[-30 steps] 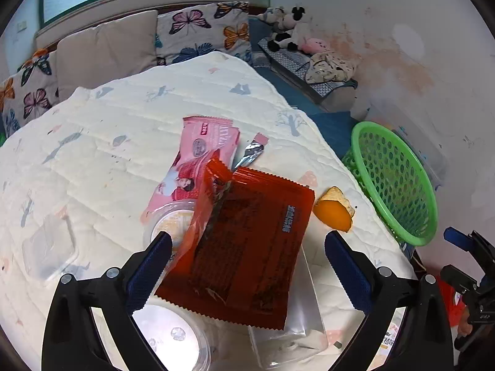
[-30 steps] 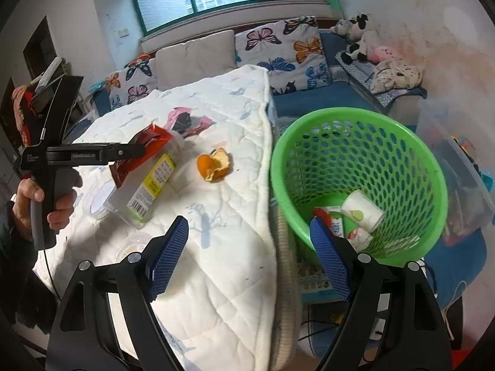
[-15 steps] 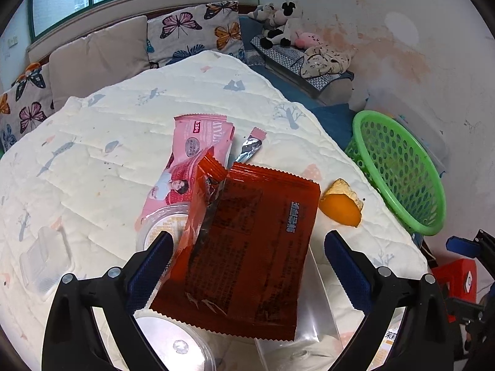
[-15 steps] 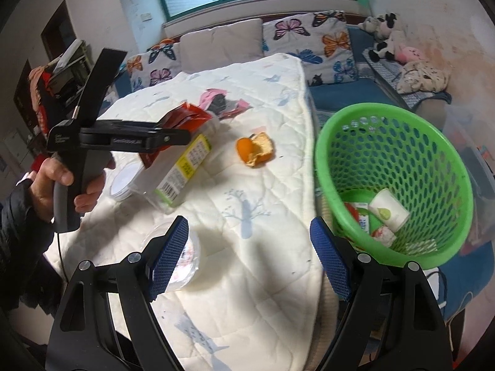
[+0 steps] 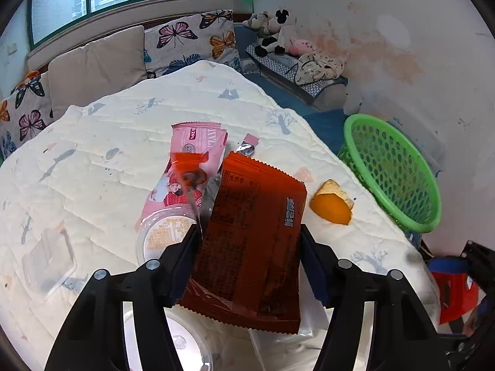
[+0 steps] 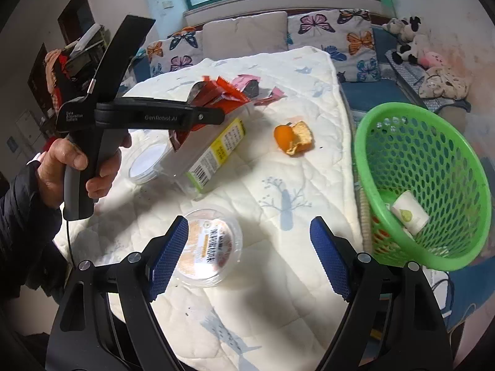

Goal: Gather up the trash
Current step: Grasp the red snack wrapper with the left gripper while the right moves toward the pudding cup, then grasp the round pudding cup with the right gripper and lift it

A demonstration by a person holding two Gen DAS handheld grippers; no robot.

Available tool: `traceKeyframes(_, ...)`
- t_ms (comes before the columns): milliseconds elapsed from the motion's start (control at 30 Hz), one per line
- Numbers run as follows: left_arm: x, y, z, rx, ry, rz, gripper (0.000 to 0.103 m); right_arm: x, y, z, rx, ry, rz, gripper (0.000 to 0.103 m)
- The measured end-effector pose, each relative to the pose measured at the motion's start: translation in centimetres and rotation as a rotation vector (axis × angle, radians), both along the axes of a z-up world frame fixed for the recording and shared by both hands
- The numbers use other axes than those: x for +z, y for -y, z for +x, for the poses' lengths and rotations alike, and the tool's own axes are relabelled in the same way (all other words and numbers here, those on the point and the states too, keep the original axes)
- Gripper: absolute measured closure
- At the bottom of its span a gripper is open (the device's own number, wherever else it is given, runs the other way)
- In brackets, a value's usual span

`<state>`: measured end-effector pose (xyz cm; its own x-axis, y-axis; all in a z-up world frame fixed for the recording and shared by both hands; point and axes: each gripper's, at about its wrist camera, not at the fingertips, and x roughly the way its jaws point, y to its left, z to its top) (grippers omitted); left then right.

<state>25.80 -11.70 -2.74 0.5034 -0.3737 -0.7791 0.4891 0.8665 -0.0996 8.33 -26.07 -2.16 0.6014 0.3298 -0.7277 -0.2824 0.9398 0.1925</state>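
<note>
Left hand-held gripper (image 5: 249,259): I see it clenched on red wrapper (image 5: 253,247), lifted above quilted bed (image 5: 92,154) | Right hand-held gripper (image 6: 249,259): released, over round lidded cup (image 6: 210,247) | Orange peel (image 5: 332,205): 2 o'clock of wrapper | Green basket (image 6: 414,142): 3 o'clock, beside bed.
</note>
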Motion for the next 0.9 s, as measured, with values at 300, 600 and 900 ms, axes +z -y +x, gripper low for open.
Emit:
traceKeyframes(300, 1.6, -1.1, -1.3, 0.021, 0.02, -0.052, 0.049, -0.4, -1.6, -0.3, 0.052, -0.01, -0.004, 0.022)
traceKeyframes(600, 2.7, -1.8, -2.5, 0.036, 0.037, -0.08, 0.051, -1.3, -3.7, -0.2, 0.102, -0.025, -0.033, 0.022)
traceKeyframes(900, 3.5, -1.8, -3.7, 0.039, 0.065, -0.068, 0.052, -2.6, -4.7, 0.2, 0.095, -0.035, -0.087, 0.03)
